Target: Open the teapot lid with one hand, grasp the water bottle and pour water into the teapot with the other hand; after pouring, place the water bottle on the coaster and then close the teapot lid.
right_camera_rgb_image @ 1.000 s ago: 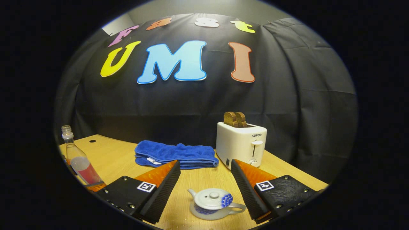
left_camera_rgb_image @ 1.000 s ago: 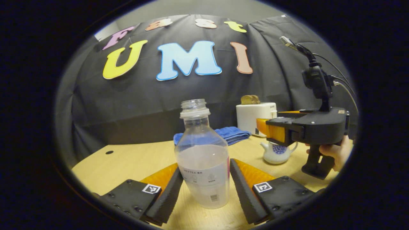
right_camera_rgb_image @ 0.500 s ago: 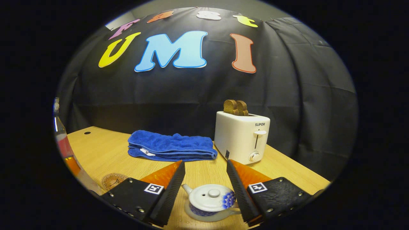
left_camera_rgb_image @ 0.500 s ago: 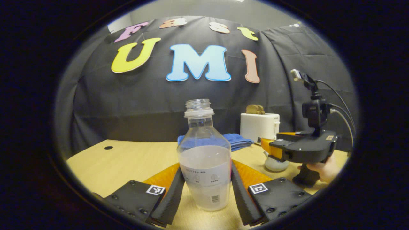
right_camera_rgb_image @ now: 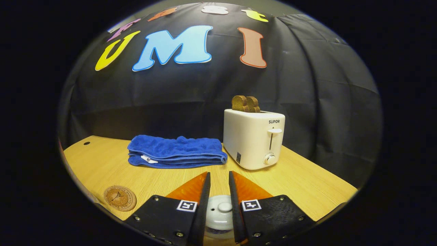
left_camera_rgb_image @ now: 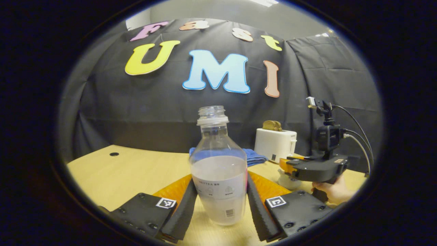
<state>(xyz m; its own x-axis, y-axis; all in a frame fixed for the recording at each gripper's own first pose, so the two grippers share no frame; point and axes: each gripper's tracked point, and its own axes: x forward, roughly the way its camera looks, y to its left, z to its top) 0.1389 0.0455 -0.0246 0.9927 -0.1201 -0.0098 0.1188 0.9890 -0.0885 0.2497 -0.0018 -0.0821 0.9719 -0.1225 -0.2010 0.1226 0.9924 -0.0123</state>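
Both fingers of the left gripper point(left_camera_rgb_image: 220, 205) press the sides of the clear plastic water bottle point(left_camera_rgb_image: 218, 171) — uncapped, upright on the light wooden table point(left_camera_rgb_image: 136, 171), in the left gripper view. Right gripper view: the right gripper point(right_camera_rgb_image: 219, 191) has narrowed around the white teapot lid's knob point(right_camera_rgb_image: 224, 206); contact unclear. Round cork coaster point(right_camera_rgb_image: 120, 198) lies left.

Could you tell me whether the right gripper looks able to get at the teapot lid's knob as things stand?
Probably yes. The right gripper sits directly over the teapot lid, its narrowly parted fingers flanking the knob, with nothing between them. Whether they touch it yet is unclear.
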